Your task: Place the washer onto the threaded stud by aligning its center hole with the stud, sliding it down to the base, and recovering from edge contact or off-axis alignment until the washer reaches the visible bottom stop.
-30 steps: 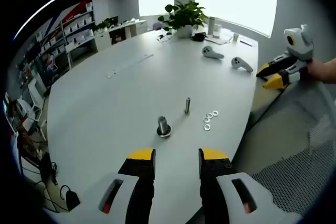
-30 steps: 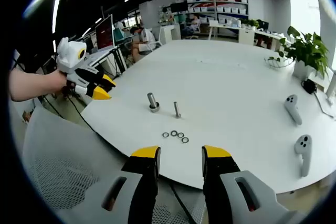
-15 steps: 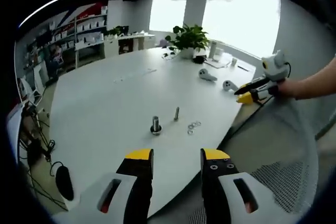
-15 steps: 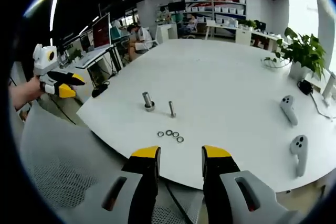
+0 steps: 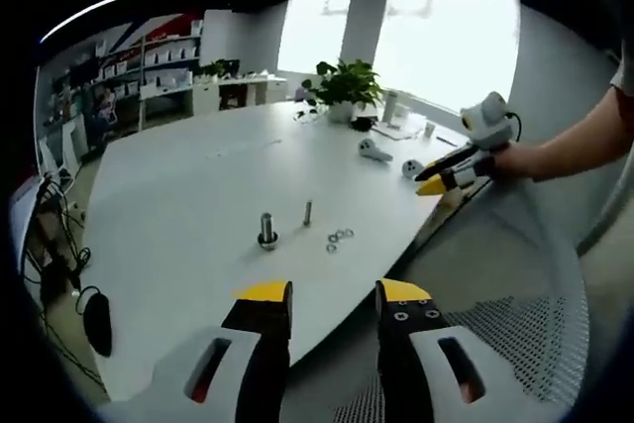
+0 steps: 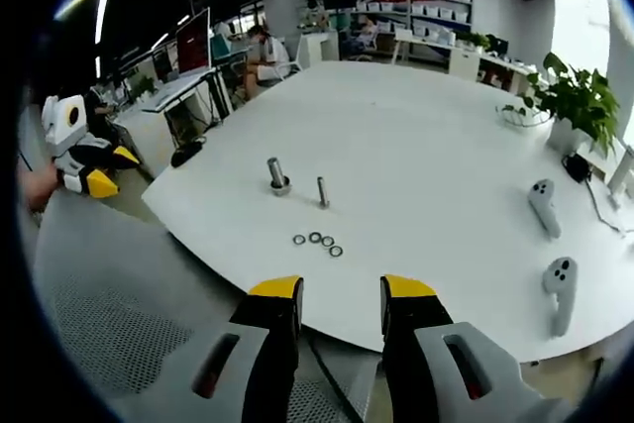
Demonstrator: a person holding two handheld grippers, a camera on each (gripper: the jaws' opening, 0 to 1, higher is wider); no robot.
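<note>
My right gripper [image 6: 341, 294] and left gripper [image 5: 335, 296] both hang with yellow-tipped jaws parted and nothing between them, well short of the white table [image 6: 426, 156]. The small flat steel washers [image 6: 315, 240] lie just beside the slim upright threaded stud [image 6: 322, 191]. I judge them light, rigid and slippery; I'd pinch one across its rim.

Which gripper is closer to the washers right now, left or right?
Hard to call. The right gripper and left gripper both hang off the table edge, well short of the washers, on opposite sides.
</note>
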